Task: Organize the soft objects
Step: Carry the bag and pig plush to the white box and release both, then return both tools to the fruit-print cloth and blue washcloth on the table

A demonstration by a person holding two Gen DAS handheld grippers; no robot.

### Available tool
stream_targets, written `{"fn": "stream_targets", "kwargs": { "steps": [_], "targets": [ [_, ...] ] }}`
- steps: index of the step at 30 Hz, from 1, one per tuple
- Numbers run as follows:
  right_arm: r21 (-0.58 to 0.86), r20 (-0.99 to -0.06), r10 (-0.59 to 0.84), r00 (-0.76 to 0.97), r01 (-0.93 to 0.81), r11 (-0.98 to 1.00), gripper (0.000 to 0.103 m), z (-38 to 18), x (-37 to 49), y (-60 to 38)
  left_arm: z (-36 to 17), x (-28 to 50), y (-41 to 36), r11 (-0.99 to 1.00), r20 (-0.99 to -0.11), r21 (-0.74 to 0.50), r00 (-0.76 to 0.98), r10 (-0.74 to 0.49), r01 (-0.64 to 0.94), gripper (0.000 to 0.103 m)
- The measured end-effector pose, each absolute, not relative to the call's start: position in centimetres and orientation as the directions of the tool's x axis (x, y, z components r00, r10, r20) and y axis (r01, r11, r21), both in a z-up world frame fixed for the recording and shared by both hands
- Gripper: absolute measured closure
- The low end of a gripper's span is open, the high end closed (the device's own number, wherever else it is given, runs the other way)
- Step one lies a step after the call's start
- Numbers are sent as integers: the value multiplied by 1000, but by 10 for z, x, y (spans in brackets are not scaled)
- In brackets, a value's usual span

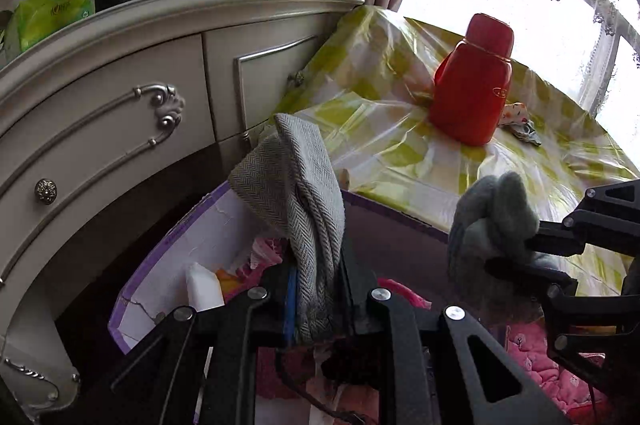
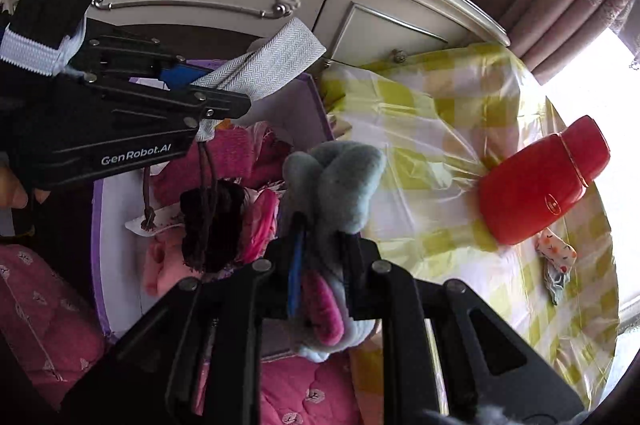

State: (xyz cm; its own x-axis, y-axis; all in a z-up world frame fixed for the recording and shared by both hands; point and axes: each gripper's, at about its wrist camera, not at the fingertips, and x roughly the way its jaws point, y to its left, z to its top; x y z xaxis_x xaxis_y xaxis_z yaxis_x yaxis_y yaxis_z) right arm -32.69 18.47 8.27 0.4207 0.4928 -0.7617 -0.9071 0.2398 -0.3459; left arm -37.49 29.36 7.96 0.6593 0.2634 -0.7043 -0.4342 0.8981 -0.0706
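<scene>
**Both grippers loaded over the storage box, drop-off pending**

Left wrist view: the left gripper (image 1: 316, 289) is clamped narrow on a grey herringbone cloth (image 1: 296, 193), which stands up folded between the fingers and hangs down behind them. It is held above the purple-edged box (image 1: 160, 265), whose white inner wall shows at the left; pink fabric and a white block lie inside. To the right, the right gripper (image 1: 520, 257) pinches a grey fleece item (image 1: 488, 217) at the box's edge nearest the tabletop (image 1: 380, 153), which is covered in a yellow-checked plastic sheet. A red bottle (image 1: 472, 85) stands on it, with a small patterned cloth (image 1: 518, 117) just beside it.

Right wrist view: the right gripper (image 2: 320, 265) is closed on the grey fleece item (image 2: 336, 185), with a pink piece showing in the bundle below the fingers. The left gripper (image 2: 224, 101) crosses the upper left, gripping the grey herringbone cloth (image 2: 276, 53) over the purple-edged box (image 2: 100, 265). Inside lie pink garments (image 2: 248, 165) and a dark tasselled item (image 2: 208, 225). The red bottle (image 2: 536, 185) and small patterned cloth (image 2: 556, 249) sit on the tabletop (image 2: 440, 129), well apart from the box.

The step in hand looks like carrying two soft pieces to the box. Next, each needs lowering clear of the box walls before the fingers part; the small patterned cloth probably remains to be collected.
</scene>
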Motion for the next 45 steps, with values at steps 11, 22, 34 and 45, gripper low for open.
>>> {"fn": "stream_targets", "kwargs": {
  "steps": [11,22,34,45],
  "targets": [
    [-159,-820,513,253,-962,222,83,69,-309,206,50,-387,323,851,-785,-81,559,266,-519,84],
    [196,-718,686,123,-909,369,35,85,-249,176,56,-384,329,776,-784,6,478,395,-631,33],
    [226,-700,582,413,-645,730,30,74,-131,19,76,-253,201,989,-780,-77,626,17,-123,19],
    [233,-729,370,576,-299,925,28,45,-19,-119,33,-83,49,986,-799,21,596,-81,163,19]
  ]
}}
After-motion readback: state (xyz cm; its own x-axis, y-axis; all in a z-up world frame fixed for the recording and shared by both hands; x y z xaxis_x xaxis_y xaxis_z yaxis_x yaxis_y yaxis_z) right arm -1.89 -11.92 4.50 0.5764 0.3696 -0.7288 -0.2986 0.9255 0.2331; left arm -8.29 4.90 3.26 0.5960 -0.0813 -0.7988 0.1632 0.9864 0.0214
